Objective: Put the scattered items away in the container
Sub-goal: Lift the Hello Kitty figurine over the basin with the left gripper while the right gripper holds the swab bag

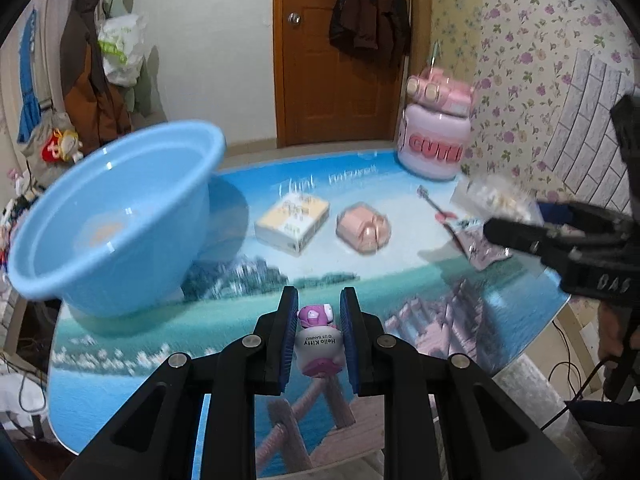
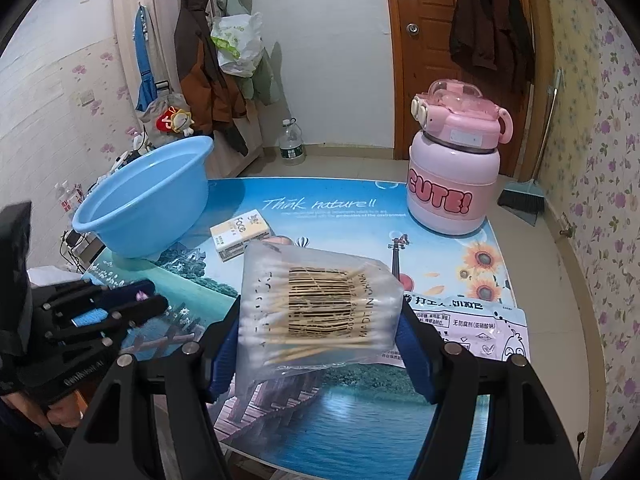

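In the left wrist view, your left gripper [image 1: 319,330] was closed narrow on a small pink and white Hello Kitty figure [image 1: 319,340], its blue pads pressing both sides, above the near edge of the table [image 1: 224,312]. The blue basin [image 1: 116,216] stood at the table's left edge, tilted with its mouth toward you. A tissue box [image 1: 292,220] and a pink soap-like block [image 1: 363,227] lay near the middle, just beside each other but apart. The pink "CUTE" bottle [image 1: 434,140] stood upright at the far right corner. Your right gripper [image 1: 516,236] reached in from the right edge, blurred.

In the right wrist view, your right gripper [image 2: 320,344] had its fingers wide, clamped on a clear bag of cotton swabs [image 2: 320,304] held above the near edge. A printed snack packet [image 2: 472,328] lay flat at the right edge, just beside the bag. The basin sat at the far left corner, the tissue box near its base, the bottle at the far right corner.
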Demonstrator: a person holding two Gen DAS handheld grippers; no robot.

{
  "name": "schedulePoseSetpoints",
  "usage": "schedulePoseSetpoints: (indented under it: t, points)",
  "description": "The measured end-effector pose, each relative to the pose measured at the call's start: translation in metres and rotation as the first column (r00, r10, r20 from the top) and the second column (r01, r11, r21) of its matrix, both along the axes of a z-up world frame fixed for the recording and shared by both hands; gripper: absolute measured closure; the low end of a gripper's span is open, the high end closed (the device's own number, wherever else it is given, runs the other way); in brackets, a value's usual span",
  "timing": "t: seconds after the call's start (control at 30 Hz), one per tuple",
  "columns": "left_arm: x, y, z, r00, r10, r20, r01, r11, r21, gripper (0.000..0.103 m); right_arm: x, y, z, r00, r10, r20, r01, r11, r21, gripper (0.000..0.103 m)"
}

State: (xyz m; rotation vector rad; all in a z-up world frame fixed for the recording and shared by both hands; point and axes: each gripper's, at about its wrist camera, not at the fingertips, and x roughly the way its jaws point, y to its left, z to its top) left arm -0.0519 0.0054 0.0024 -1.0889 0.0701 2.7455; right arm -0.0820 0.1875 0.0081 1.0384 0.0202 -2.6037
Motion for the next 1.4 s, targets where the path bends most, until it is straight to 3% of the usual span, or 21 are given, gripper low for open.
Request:
schedulePoseSetpoints:
  t: [0.33, 0.57, 0.87, 1.4]
  points:
    - [-0.005, -0.016, 0.039, 0.997, 0.006, -0.082, -0.007, 1.0, -0.004, 0.087, 0.0, -0.003, 0.005, 1.0, 0.002, -0.011, -0.002, 1.0, -0.009, 0.032]
    - [-0.01, -0.024, 0.036, 0.997, 0.022, -0.071, -0.022, 1.0, 0.0, 0.087, 0.001, -0.009, 0.004, 1.0, 0.011, -0.007, -0.011, 1.0, -0.011, 0.032]
    - [-0.01, -0.031, 0.052, 0.993, 0.027, -0.115, -0.026, 1.0, 0.009, 0.088, -0.002, -0.01, 0.006, 1.0, 0.01, -0.007, -0.01, 1.0, -0.002, 0.032]
    - [-0.018, -0.014, 0.005, 1.0, -0.029, -0.006, 0.029, 1.0, 0.006, 0.088, -0.003, -0.015, 0.0, 1.0, 0.017, 0.011, -0.017, 1.0, -0.002, 0.032]
